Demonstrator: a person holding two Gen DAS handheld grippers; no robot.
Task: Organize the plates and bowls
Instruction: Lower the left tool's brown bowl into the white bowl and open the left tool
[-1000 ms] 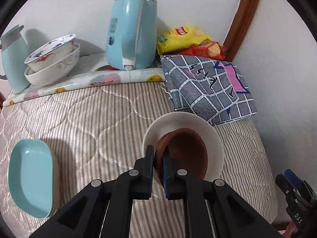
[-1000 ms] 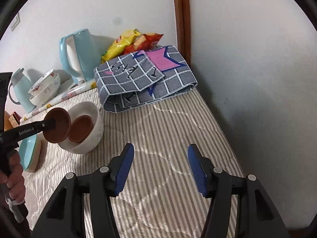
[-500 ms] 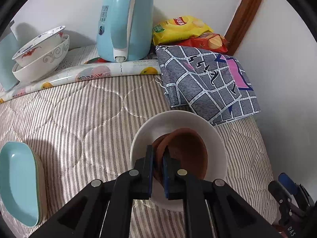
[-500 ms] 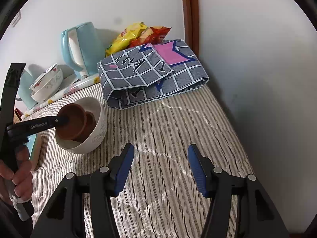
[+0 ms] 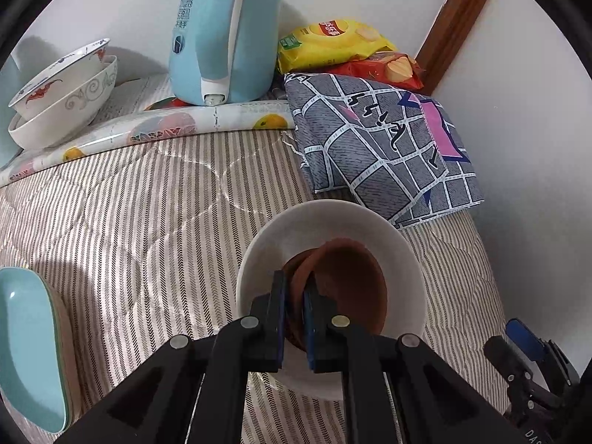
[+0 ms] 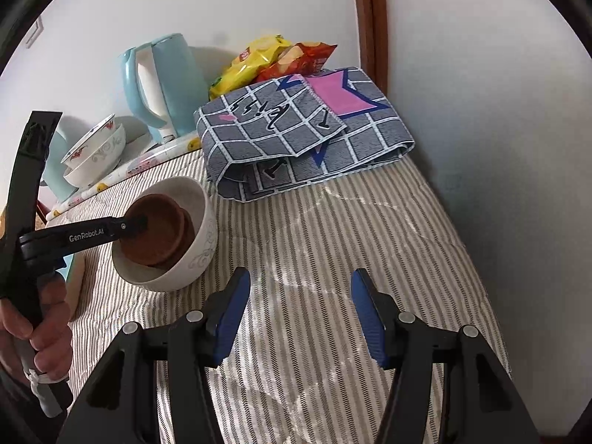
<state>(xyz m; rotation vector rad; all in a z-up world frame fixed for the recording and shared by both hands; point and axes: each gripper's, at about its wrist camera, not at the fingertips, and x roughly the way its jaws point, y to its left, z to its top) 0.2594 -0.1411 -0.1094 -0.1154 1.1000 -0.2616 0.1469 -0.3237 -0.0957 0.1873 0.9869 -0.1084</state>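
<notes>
- The left tool [image 5: 294, 305] is clamped on the near rim of a small brown bowl [image 5: 351, 281], which sits tilted inside a larger white bowl [image 5: 403, 255], over a second brown bowl [image 6: 187, 222] already nested there.
- The right tool [image 6: 299, 307] hangs with its jaws wide apart and empty above the striped quilt [image 6: 333, 229].
- The brown bowl looks matte, thin-walled and light, probably plastic or wood; its rim is the sensible place to pinch it.
- The white bowl appears to be glazed ceramic with a grey scroll pattern: heavier, slick and breakable, and best taken by the rim with a firm grip.
- The quilt is soft, so the bowls may rock on it.
- Two more patterned bowls [image 5: 63, 100] stand stacked at the back beside a pale blue kettle [image 5: 222, 33]; turquoise dishes [image 5: 29, 347] lie to the left.
</notes>
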